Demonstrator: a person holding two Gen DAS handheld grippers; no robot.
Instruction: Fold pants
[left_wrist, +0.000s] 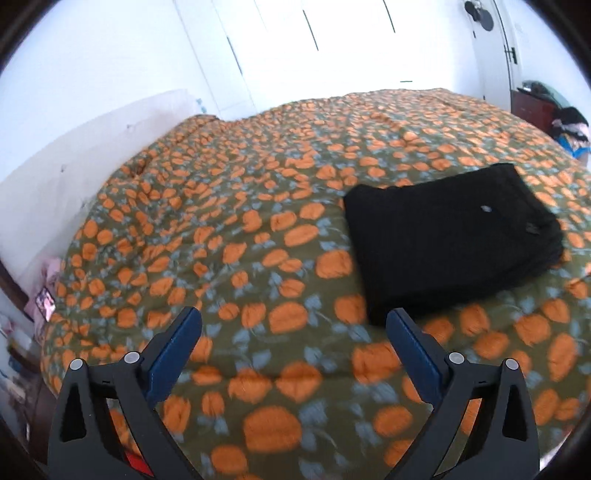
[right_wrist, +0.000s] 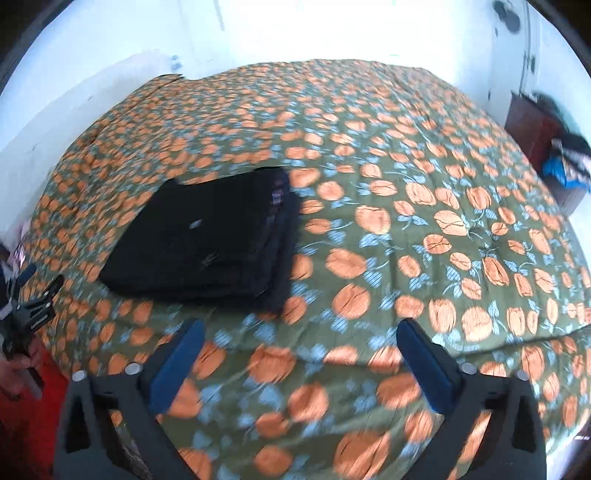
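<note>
The black pants (left_wrist: 450, 236) lie folded into a thick rectangular stack on the bedspread, right of centre in the left wrist view and left of centre in the right wrist view as the pants (right_wrist: 210, 232). My left gripper (left_wrist: 293, 317) hangs above the bedspread, near the stack's front left corner, open with nothing between its blue pads. My right gripper (right_wrist: 301, 328) is also open and empty, above the cover just in front of the stack's right edge. The left gripper (right_wrist: 29, 299) shows at the far left of the right wrist view, held by a hand.
An olive bedspread (left_wrist: 258, 229) with orange flowers covers the whole bed. White walls stand behind and to the left. A dark wooden cabinet (right_wrist: 532, 125) with a pile of clothes (right_wrist: 569, 162) stands at the far right. Red fabric (right_wrist: 33, 417) shows at the lower left.
</note>
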